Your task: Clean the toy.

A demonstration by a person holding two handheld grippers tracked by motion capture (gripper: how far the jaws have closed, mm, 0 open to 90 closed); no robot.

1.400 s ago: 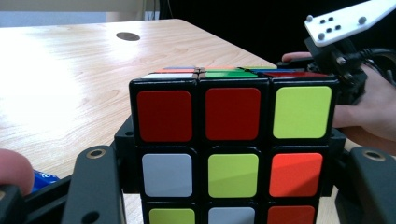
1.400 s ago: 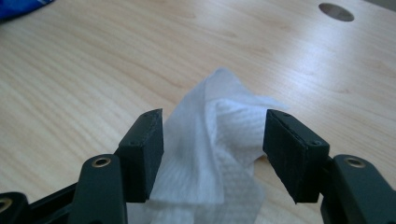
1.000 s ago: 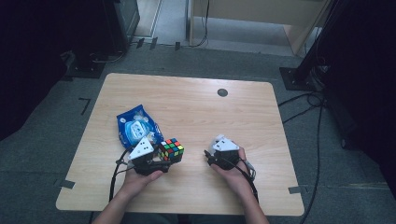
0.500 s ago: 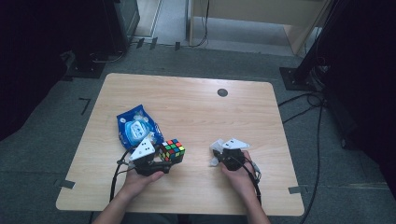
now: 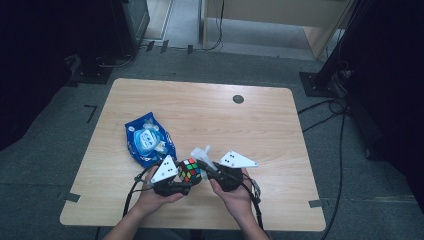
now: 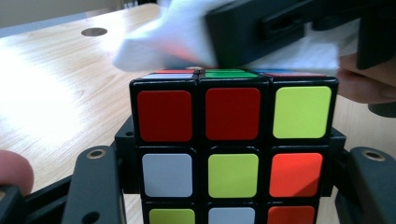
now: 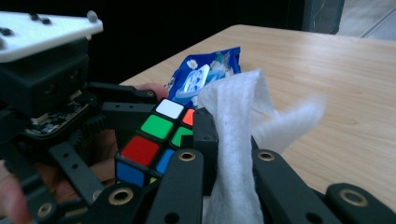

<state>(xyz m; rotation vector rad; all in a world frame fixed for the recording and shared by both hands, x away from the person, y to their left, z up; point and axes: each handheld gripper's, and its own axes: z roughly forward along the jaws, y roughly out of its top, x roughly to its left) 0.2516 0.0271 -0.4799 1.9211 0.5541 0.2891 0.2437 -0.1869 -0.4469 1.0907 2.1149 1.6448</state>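
Observation:
A colourful puzzle cube [image 5: 189, 170] [image 6: 232, 140] [image 7: 154, 140] sits near the table's front edge, with my left gripper [image 5: 186, 181] [image 6: 229, 186] shut on its two sides. My right gripper [image 5: 206, 162] [image 7: 226, 154] is shut on a white wipe [image 5: 201, 153] [image 7: 238, 140] [image 6: 177, 37] and holds it against the cube's top face. In the left gripper view the wipe drapes just above the cube's upper edge.
A blue pack of wipes [image 5: 148, 139] [image 7: 205, 77] lies on the wooden table [image 5: 250, 125] just behind and left of the cube. A round dark grommet [image 5: 238, 99] [image 6: 94, 31] sits at the table's far side. Cables and stands surround the table on the floor.
My right gripper has moved left with the wipe, from apart at the right to against the cube. The left gripper and cube have stayed put.

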